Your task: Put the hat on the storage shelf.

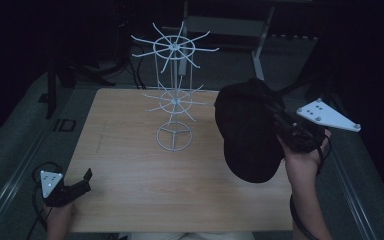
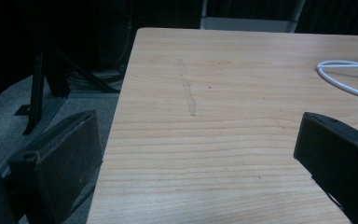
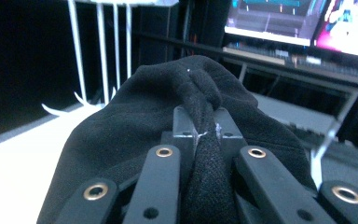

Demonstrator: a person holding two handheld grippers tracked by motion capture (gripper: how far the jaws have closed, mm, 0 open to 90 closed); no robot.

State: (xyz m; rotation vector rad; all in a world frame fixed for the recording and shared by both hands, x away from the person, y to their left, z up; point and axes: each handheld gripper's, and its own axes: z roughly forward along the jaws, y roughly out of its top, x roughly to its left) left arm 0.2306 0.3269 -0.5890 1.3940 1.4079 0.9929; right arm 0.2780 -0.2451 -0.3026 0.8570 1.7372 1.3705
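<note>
A black cap (image 1: 247,132) hangs above the right side of the wooden table (image 1: 130,170), pinched by my right gripper (image 1: 280,117). In the right gripper view the jaws are shut on a fold of the cap's black cloth (image 3: 200,116). A white wire stand (image 1: 175,100) with two tiers of spoke-like hooks rises at the table's far middle, just left of the cap. My left gripper (image 1: 82,182) rests low at the table's near left corner, open, with bare table between its pads (image 2: 63,158). Part of the stand's round white base (image 2: 345,79) lies ahead of it to the right.
The table's left edge (image 2: 121,107) drops to grey floor with dark stand legs (image 2: 39,84). Lit screens (image 3: 307,23) and a shelf sit behind the cap. A metal frame (image 1: 260,45) stands beyond the table's far edge.
</note>
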